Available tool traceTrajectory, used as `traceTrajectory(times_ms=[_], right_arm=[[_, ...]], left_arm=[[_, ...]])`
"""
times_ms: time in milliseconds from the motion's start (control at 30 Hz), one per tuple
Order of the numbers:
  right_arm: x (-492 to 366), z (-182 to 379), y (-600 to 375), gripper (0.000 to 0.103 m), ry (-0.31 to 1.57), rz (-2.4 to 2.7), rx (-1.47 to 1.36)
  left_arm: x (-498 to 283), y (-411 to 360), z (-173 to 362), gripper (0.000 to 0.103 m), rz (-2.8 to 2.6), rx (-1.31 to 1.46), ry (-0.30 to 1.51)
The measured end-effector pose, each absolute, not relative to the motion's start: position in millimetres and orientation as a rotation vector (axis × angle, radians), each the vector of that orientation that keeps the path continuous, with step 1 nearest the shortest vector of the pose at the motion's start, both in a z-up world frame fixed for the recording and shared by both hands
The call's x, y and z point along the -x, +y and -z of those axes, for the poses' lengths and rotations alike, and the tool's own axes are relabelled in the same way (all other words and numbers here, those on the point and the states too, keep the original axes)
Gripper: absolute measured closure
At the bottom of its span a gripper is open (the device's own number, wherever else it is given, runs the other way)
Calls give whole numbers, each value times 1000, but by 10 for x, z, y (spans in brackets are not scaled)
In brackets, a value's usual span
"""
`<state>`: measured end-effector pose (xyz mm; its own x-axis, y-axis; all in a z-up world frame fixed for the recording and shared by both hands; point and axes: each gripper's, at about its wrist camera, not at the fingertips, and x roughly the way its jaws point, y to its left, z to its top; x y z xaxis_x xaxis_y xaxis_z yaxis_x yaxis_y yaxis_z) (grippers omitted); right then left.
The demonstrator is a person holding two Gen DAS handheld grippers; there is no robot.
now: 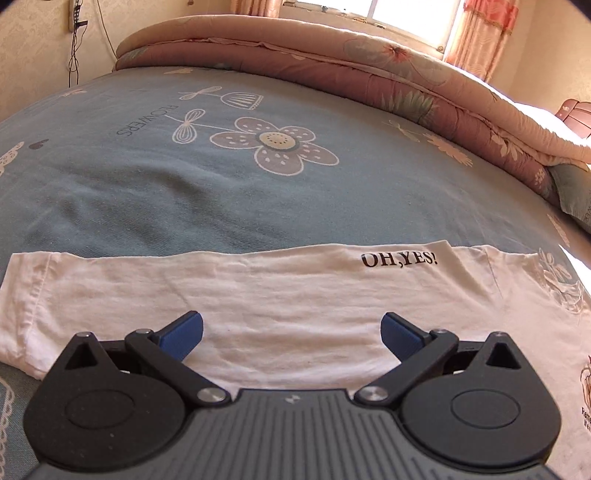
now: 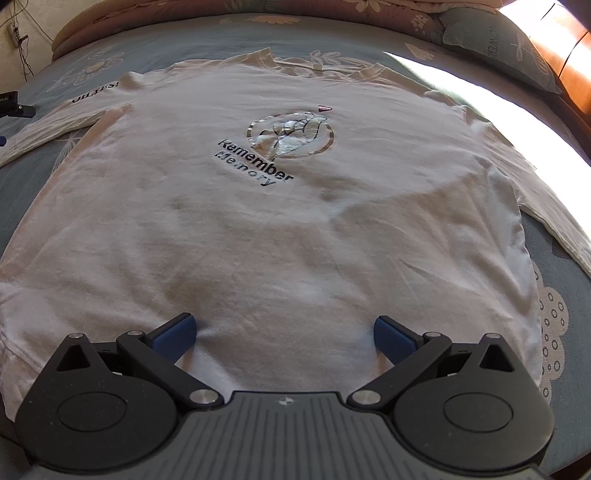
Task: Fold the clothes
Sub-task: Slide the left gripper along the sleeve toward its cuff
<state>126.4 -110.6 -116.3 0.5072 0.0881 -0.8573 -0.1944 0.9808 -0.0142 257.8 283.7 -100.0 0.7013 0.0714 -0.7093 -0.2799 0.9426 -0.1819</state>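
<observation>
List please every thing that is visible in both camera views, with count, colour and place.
long-sleeved T-shirt: one, white with "Remember Memory" print, spread flat on the bed; its sleeve bears "OH,YES!"
bedsheet: one, blue-grey with flower prints, under the shirt
quilt: one, pink floral, folded along the far side of the bed
pillow: one, blue-grey, far right corner
curtains: pink, beside the window
cables: dark, on the left wall
left gripper: open, blue pads, over the sleeve
right gripper: open, blue pads, over the shirt's hem
</observation>
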Motion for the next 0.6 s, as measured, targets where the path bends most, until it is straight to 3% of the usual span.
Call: traceTrajectory(times_ms=[167, 433, 600], right_arm=[[-1264, 1163, -1104, 0, 1024, -168, 112], [-1256, 1171, -1102, 0, 1010, -168, 111], [-1252, 1174, -1099, 0, 1004, -166, 110]], left_arm=[[-2346, 2616, 1143, 1, -180, 76, 770], [-2402, 2706, 909, 1, -174, 110, 748], [-2533, 2716, 1067, 1, -209, 153, 807]])
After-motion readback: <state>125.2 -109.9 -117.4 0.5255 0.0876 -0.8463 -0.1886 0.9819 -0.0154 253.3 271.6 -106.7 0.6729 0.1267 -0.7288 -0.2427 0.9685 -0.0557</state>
